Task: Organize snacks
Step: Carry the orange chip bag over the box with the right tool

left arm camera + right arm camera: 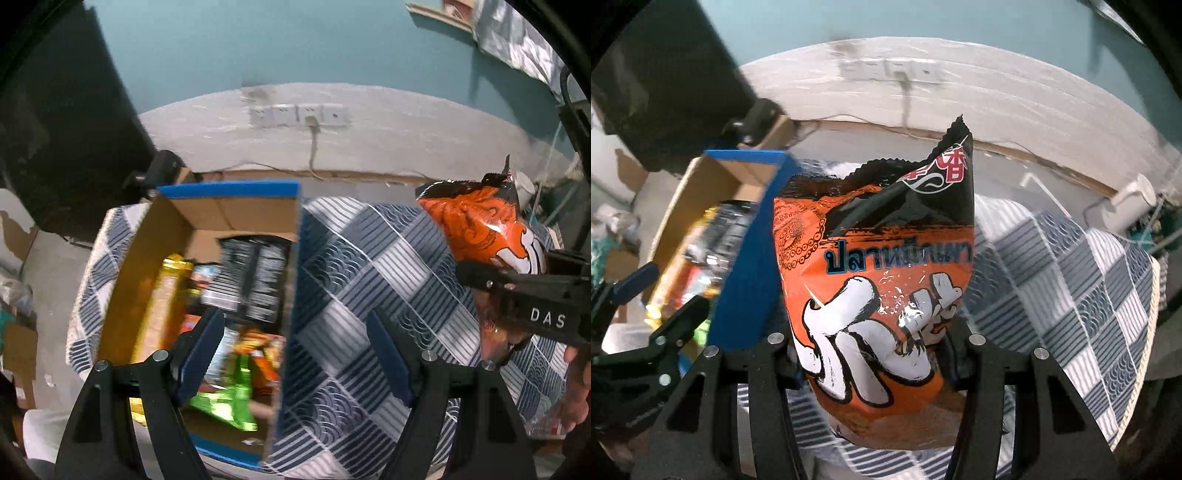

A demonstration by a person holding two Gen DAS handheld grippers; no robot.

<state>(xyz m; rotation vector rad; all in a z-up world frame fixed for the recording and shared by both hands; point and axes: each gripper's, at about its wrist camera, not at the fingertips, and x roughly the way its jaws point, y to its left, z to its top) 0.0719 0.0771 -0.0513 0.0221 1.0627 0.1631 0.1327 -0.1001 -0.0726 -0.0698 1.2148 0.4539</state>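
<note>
An orange and black snack bag (875,295) is clamped between the fingers of my right gripper (875,354) and held above the checked cloth. It also shows in the left wrist view (480,229) at the right, with the right gripper (524,291) on it. A blue-edged cardboard box (291,273) stands on the cloth with several snack packs inside, among them a green pack (229,398) and a black pack (251,273). My left gripper (295,354) is open and empty, straddling the box's right wall. The box shows in the right wrist view (746,258) left of the bag.
A blue and white checked cloth (369,288) covers the table. A grey wall with sockets (299,114) and a cable runs behind. A dark panel (55,110) stands at the left. A white object (1134,199) lies at the far right beyond the cloth.
</note>
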